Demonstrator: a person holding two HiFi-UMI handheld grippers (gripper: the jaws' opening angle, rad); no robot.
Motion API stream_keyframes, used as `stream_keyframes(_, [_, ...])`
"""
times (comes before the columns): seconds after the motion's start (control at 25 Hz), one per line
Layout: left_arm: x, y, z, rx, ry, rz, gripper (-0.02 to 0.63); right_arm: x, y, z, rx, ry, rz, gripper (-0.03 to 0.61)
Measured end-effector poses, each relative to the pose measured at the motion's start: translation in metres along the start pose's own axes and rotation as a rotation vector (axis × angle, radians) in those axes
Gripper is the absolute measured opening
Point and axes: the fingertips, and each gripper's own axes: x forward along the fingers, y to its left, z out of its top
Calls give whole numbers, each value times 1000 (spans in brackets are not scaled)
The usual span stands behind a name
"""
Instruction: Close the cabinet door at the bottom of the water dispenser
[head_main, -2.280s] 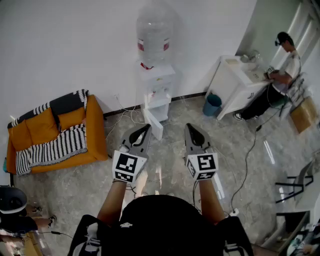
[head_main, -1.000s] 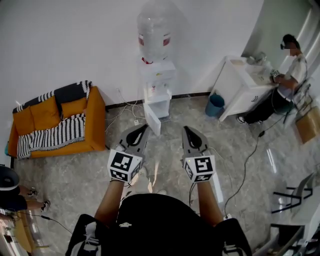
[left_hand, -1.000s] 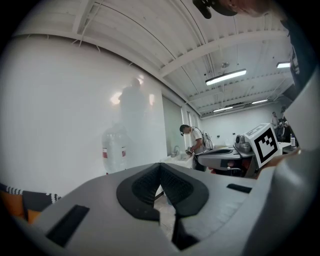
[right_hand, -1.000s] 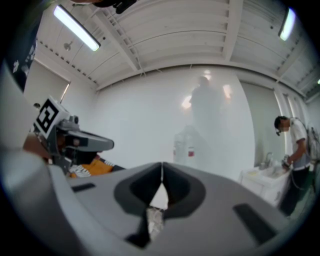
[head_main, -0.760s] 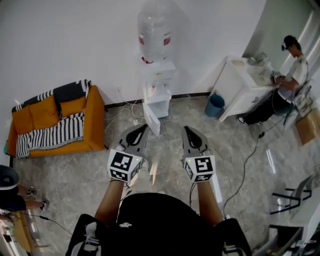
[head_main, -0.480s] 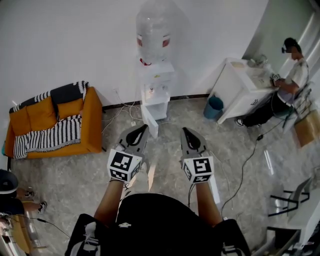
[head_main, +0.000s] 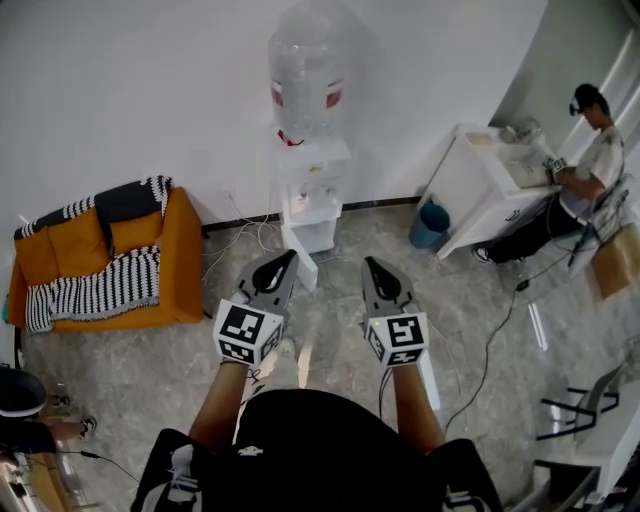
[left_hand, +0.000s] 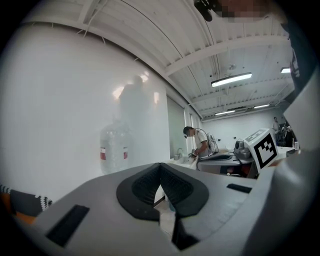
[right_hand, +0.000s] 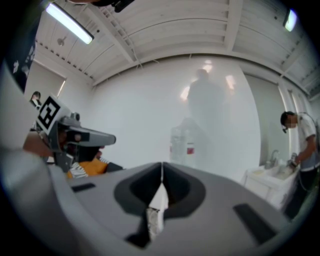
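Observation:
The white water dispenser (head_main: 313, 190) stands against the far wall with a clear bottle (head_main: 304, 75) on top. Its bottom cabinet door (head_main: 306, 270) hangs open, swung out toward me over the floor. In the head view my left gripper (head_main: 288, 257) is shut and empty, its tip just short of the open door. My right gripper (head_main: 372, 265) is also shut and empty, a little right of the door. The left gripper (left_hand: 160, 166) view shows the bottle (left_hand: 114, 152) ahead to the left. From the right gripper (right_hand: 161, 164) view, the bottle (right_hand: 182, 145) is straight ahead.
An orange sofa (head_main: 175, 255) with a striped blanket stands left of the dispenser. A white desk (head_main: 478, 190), a blue bin (head_main: 430, 220) and a seated person (head_main: 592, 150) are to the right. Cables (head_main: 492, 335) trail over the marble floor; a chair (head_main: 590, 400) is at right.
Both grippers have moved forward together toward the dispenser, which now looks nearer. The left tip has come close to the open door. Both stay shut.

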Motion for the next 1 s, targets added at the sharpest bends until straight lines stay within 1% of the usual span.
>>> stream_keyframes(0.56, [66,101,7,-15,14,-44,11,118,-11,19,-3,35,-30,35])
stream_keyframes(1.0, [109,170,-7,-44,38,-78,11,196,-13,13,1,79,-54,35])
